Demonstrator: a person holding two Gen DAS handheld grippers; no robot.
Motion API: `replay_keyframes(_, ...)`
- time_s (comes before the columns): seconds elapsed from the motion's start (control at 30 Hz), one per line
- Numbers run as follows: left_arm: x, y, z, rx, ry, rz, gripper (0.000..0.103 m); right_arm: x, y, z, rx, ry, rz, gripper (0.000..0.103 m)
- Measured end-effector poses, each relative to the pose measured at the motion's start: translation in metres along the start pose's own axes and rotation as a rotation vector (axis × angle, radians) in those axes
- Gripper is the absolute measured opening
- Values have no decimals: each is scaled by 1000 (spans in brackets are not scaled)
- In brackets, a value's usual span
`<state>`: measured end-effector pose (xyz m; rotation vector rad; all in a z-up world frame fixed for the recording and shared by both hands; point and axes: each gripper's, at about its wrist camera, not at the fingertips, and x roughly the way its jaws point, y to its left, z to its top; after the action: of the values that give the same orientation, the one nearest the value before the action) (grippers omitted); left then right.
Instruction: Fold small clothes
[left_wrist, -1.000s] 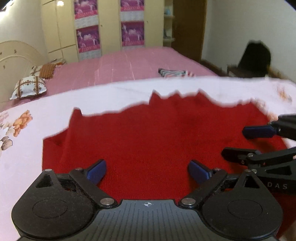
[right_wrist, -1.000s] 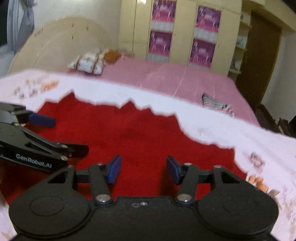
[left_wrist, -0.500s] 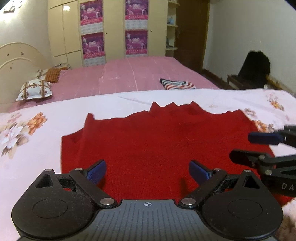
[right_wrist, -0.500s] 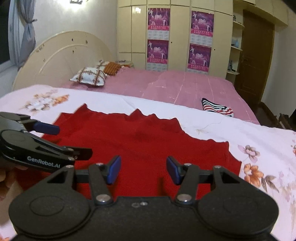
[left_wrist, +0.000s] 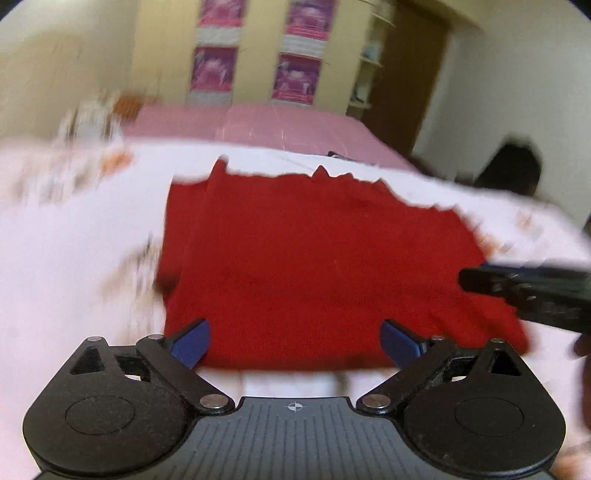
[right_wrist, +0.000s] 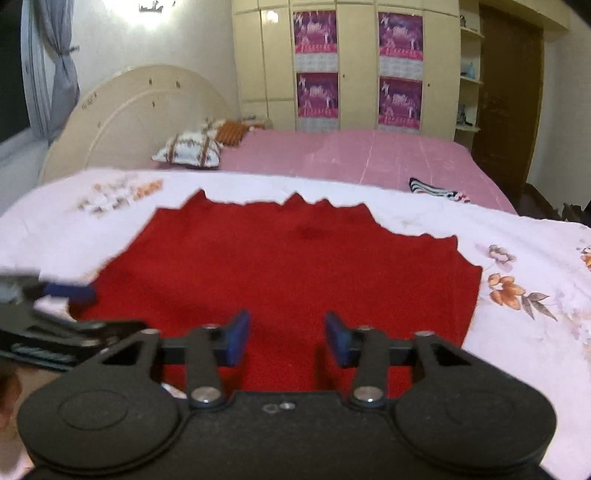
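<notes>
one red knit garment (right_wrist: 280, 266) lies flat on one white floral bedsheet (right_wrist: 517, 332), one striped folded cloth (right_wrist: 437, 190) on the pink bed behind. left gripper (left_wrist: 293, 341) jaws spread wide and closing slightly, right gripper (right_wrist: 286, 338) jaws closing, both above the near hem with nothing pinched

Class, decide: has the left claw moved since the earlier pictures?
Yes. The left claw has slid back toward the red garment's near hem, judged against the wardrobe.
</notes>
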<state>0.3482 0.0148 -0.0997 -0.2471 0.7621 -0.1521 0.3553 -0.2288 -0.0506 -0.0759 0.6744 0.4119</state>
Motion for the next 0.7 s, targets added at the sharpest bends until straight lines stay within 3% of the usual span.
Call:
replay_keyframes(0.03, -10, 12, -7, -95, 2, -52, 74, -6, -1, -1, 16, -1, 13, 26)
replay_keyframes(0.07, -17, 23, -15, -181, 3, -73, 69, -11, -2, -2, 28, -3, 20, 26)
replay_keyframes(0.17, -8, 56, -39, -472, 36, -105, 69, -21, 1, -8, 38, -11, 22, 27)
replay_keyframes(0.27, 1, 70, -48, -610, -38, -152, 69, -23, 3, -10, 58, -6, 27, 28)
replay_keyframes(0.43, 24, 82, -51, -755, -179, -203, 69, -16, 2, -7, 119, -1, 37, 29)
replay_keyframes(0.6, 50, 73, -34, -761, -235, -151, 69, -7, 1, -2, 149, -1, 45, 30)
replay_keyframes(0.7, 64, 73, -23, -793, -281, -136, 69, 5, -1, 2, 170, -1, 59, 22)
